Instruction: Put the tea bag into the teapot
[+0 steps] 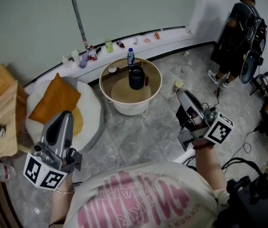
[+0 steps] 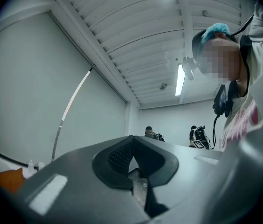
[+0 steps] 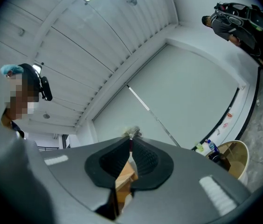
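Head view first: both grippers are held up over the grey marbled floor (image 1: 124,137), well short of the low round table (image 1: 155,87) ahead. On that table's wooden top stands the black teapot (image 1: 137,78), upright, with a blue-capped water bottle (image 1: 130,57) just behind it and a small cup (image 1: 112,70) off to its left. The right gripper (image 1: 180,95) points toward the table, and a small pale tuft shows right at its tip: that's the tea bag (image 1: 178,85), well apart from the teapot and up in the air. Over to the right gripper view and it's clear: the jaws are pressed together, with the tea bag (image 3: 132,132) pinched at the very tip, a frayed whitish scrap poking out above the black pads (image 3: 145,160). Low at the right of that view sits the round table (image 3: 238,158), with the teapot (image 3: 217,157) a dark shape on it. The left gripper (image 1: 65,115) is raised by the orange cushion (image 1: 55,99), which lies on a white beanbag (image 1: 93,110). Left gripper view: the left gripper (image 2: 132,140) has its jaws closed, tips meeting, nothing between them, and it is aimed up at the ribbed ceiling. Another person (image 1: 241,30) stands at the far wall with their back turned.
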Motion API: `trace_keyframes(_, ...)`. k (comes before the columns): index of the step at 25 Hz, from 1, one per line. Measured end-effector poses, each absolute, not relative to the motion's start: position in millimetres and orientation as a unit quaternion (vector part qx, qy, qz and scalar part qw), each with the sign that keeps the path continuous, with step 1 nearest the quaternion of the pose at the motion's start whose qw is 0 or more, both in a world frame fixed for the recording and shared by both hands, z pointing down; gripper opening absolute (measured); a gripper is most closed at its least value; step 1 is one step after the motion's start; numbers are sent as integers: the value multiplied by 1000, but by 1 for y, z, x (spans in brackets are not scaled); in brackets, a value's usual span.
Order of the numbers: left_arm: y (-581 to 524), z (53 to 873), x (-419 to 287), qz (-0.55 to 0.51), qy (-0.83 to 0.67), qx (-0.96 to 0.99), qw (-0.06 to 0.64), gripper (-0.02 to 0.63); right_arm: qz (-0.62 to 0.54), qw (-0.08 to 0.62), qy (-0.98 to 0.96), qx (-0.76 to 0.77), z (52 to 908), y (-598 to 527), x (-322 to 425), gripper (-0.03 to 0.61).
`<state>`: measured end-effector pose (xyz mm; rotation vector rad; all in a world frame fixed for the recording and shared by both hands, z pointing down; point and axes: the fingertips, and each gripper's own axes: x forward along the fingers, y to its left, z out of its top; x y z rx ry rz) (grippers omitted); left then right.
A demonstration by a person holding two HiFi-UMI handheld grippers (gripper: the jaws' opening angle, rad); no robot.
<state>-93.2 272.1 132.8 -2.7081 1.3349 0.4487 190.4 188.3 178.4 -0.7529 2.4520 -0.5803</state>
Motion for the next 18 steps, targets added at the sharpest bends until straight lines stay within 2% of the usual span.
trace_keyframes(11, 217, 160, -73, 131, 438, -889, 4, 18, -264, 221, 895, -285, 213, 131, 196, 18)
trace_keyframes(18, 196, 165, -60, 118, 421, -899, -1, 18, -292, 223, 887, -279, 226, 108, 200, 18)
